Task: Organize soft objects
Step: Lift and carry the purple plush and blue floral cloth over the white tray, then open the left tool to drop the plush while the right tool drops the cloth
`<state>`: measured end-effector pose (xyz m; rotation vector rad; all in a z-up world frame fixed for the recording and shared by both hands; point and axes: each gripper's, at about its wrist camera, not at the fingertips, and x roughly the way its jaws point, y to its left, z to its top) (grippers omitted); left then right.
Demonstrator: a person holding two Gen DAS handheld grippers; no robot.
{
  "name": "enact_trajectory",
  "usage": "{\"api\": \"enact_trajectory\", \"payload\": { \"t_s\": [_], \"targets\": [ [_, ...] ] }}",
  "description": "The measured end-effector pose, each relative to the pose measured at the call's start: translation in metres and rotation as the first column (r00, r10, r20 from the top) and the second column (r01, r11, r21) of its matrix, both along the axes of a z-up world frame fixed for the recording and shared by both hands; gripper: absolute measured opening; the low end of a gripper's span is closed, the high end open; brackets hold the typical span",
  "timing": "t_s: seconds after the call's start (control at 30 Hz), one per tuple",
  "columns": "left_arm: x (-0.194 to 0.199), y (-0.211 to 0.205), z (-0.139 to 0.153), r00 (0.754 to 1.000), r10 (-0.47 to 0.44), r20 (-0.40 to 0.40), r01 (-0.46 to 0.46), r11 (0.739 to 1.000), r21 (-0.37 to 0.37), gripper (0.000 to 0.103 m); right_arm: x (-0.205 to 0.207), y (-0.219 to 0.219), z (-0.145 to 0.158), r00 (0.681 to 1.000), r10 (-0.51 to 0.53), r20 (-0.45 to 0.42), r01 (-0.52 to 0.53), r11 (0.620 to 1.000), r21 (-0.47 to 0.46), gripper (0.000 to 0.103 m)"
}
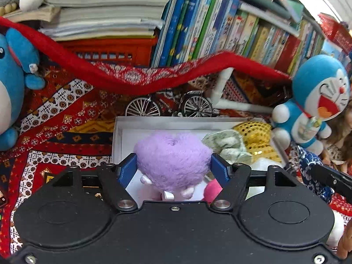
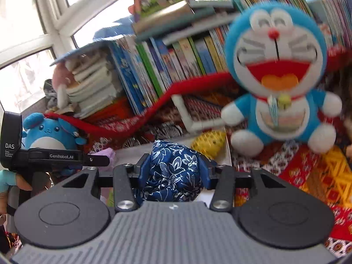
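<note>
My left gripper is shut on a fluffy purple plush, held over the near part of a white box. Inside the box lie a gold sequin pouch, a pale green patterned soft item and a pink plush. My right gripper is shut on a blue floral fabric pouch, just short of the box. The purple plush and the left gripper's body show at the left of the right wrist view; the blue pouch shows at the right of the left wrist view.
A blue cat plush sits right of the box, a round blue plush at the left. A red scarf sags across the back above a toy bicycle. Books and a red crate stand behind. A patterned cloth covers the surface.
</note>
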<state>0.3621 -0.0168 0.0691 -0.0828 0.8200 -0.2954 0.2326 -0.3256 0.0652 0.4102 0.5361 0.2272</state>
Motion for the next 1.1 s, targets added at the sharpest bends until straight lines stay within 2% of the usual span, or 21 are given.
{"api": "enact_trajectory", "payload": {
  "t_s": [0.2,0.33,0.6,0.7,0.8,0.87,0.9,1.1],
  "targets": [
    [0.01,0.001,-0.007,1.0,0.007,-0.013,-0.007,1.0,0.016,0.07,0.006,0.01,-0.019,0.999,0.034,-0.039,-0.035,0.999,-0.024,0.052],
    [0.013,0.001,-0.011,1.0,0.012,-0.019,-0.011,1.0,0.022,0.072,0.007,0.018,-0.023,0.998,0.047,-0.047,-0.05,0.998,-0.048,0.053],
    [0.011,-0.004,-0.021,0.998,-0.011,-0.069,0.013,0.999,0.039,0.07,0.009,0.022,-0.029,0.995,0.066,-0.079,-0.069,0.997,-0.034,0.054],
    [0.01,-0.004,-0.018,0.998,-0.003,-0.069,0.006,0.999,0.034,0.072,0.009,0.024,-0.027,0.994,0.077,-0.083,-0.081,0.996,-0.039,0.058],
    [0.008,-0.001,-0.013,0.998,0.008,-0.062,-0.007,1.0,0.024,0.079,0.007,0.025,-0.024,0.993,0.083,-0.078,-0.086,0.995,-0.039,0.059],
    [0.005,0.0,-0.008,0.999,0.01,-0.044,-0.009,1.0,0.021,0.085,0.005,0.026,-0.022,0.994,0.083,-0.07,-0.085,0.996,-0.036,0.066],
    [0.003,0.001,-0.006,0.999,0.012,-0.04,-0.011,1.0,0.019,0.086,0.004,0.026,-0.02,0.994,0.084,-0.065,-0.086,0.996,-0.033,0.073],
    [-0.011,0.005,0.009,0.999,0.028,-0.022,-0.028,1.0,0.005,0.089,-0.005,0.026,-0.008,0.996,0.084,-0.036,-0.085,0.996,-0.033,0.078]
  ]
}}
